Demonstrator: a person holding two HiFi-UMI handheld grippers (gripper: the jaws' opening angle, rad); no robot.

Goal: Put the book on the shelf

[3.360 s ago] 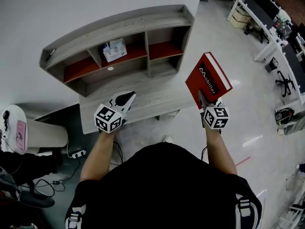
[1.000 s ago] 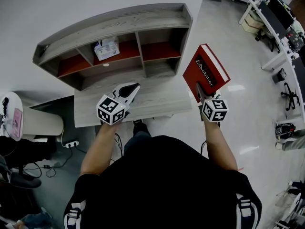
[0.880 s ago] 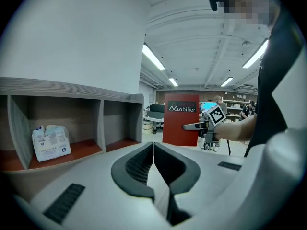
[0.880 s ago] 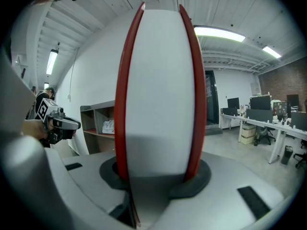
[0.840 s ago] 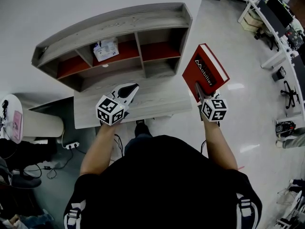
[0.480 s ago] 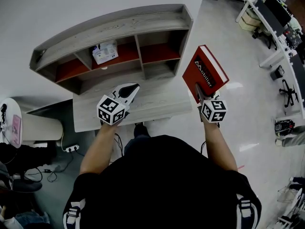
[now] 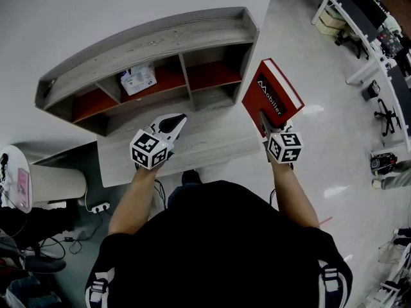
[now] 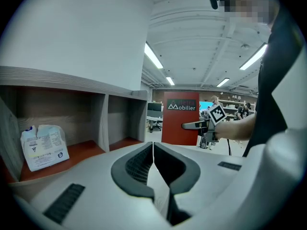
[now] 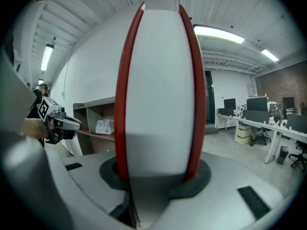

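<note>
Now, red book point(image 7: 273, 94) upright in the air, clamped at its lower edge by right gripper point(image 7: 263, 120), just past the right end of wooden shelf point(image 7: 148, 40), left gripper point(image 7: 173, 122) over desk point(image 7: 212, 140), jaws together and empty, white packet point(image 7: 137, 79) in the shelf's middle compartment.

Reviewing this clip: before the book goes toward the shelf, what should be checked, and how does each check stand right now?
1. Grip on the book: ok; the right gripper clamps it across both covers at its lower edge.
2. Path clear of the left gripper: ok; it is shut, empty, over the desk top, apart from the book.
3. Right red-floored compartment free: ok; nothing shows in it, and the packet sits in the middle one.
4. Book in line with the opening: not ok; it hangs to the right of the shelf, outside it.
5. Book fits the compartment's height: cannot tell.
</note>
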